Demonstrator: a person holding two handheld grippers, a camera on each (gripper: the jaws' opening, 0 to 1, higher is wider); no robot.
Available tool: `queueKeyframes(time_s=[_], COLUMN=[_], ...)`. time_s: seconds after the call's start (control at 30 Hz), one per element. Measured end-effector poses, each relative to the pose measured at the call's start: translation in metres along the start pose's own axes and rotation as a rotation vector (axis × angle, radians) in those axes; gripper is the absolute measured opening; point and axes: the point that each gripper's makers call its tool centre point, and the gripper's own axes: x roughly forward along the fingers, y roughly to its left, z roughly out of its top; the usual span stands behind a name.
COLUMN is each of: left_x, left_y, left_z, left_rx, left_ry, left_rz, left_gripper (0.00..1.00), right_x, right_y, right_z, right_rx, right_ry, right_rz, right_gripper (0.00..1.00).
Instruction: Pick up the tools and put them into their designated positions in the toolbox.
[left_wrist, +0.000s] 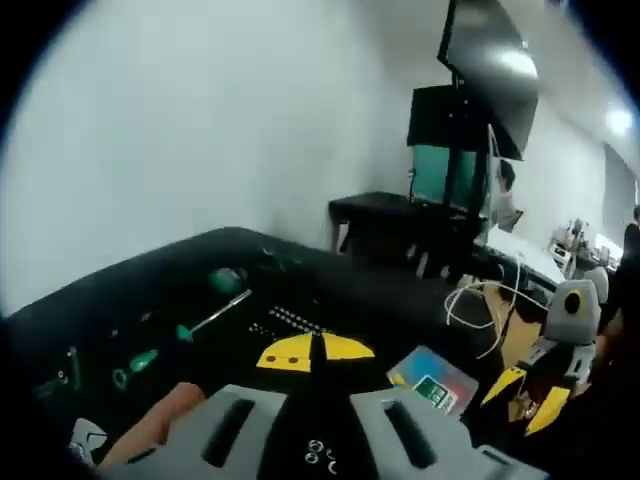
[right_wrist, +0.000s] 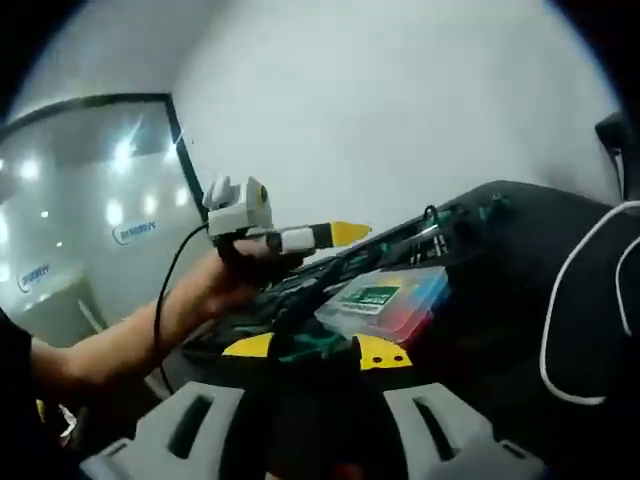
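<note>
The open black toolbox (left_wrist: 150, 290) holds green-handled tools, among them a screwdriver (left_wrist: 215, 318) and a row of bits (left_wrist: 290, 320). My left gripper (left_wrist: 315, 352) hovers over its near edge with its yellow pads pressed together and nothing visible between them. It also appears as the left gripper (right_wrist: 345, 232), held by a hand (right_wrist: 225, 280) above the toolbox (right_wrist: 470, 230). My right gripper (right_wrist: 317, 348) has its pads partly closed on a dark green-handled tool (right_wrist: 312, 346). Seen from the other side, the right gripper (left_wrist: 528, 398) sits at the box's right.
A clear plastic case with colourful contents (left_wrist: 432, 382) lies by the toolbox, also the clear case (right_wrist: 385, 298). A white cable (left_wrist: 480, 305) loops on the surface, again as the cable (right_wrist: 575, 300). A dark desk with monitors (left_wrist: 450, 170) stands behind. A white wall lies beyond.
</note>
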Motion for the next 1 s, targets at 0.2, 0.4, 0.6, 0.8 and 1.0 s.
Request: queueKeyframes(time_s=[0.2, 0.4, 0.6, 0.8, 1.0], left_x=[0.004, -0.005, -0.009, -0.009, -0.009], left_y=[-0.014, -0.032, -0.020, -0.006, -0.034], left_z=[-0.033, -0.035, -0.034, -0.024, -0.039], left_rx=[0.060, 0.056, 0.077, 0.046, 0.019], left_ry=[0.137, 0.123, 0.142, 0.103, 0.118], left_rz=[-0.059, -0.107, -0.102, -0.073, -0.187], left_gripper=[0.04, 0.04, 0.04, 0.06, 0.04], right_x=[-0.005, -0.004, -0.002, -0.003, 0.002], right_y=[-0.015, -0.028, -0.038, -0.032, -0.019], right_z=[0.003, 0.010, 0.014, 0.011, 0.005], right_rx=[-0.043, -0.090, -0.094, -0.091, -0.142], right_ry=[-0.024, -0.024, -0.014, -0.021, -0.002], right_rz=[-0.053, -0.090, -0.110, -0.115, -0.096], right_gripper=[0.25, 0.25, 0.25, 0.25, 0.25])
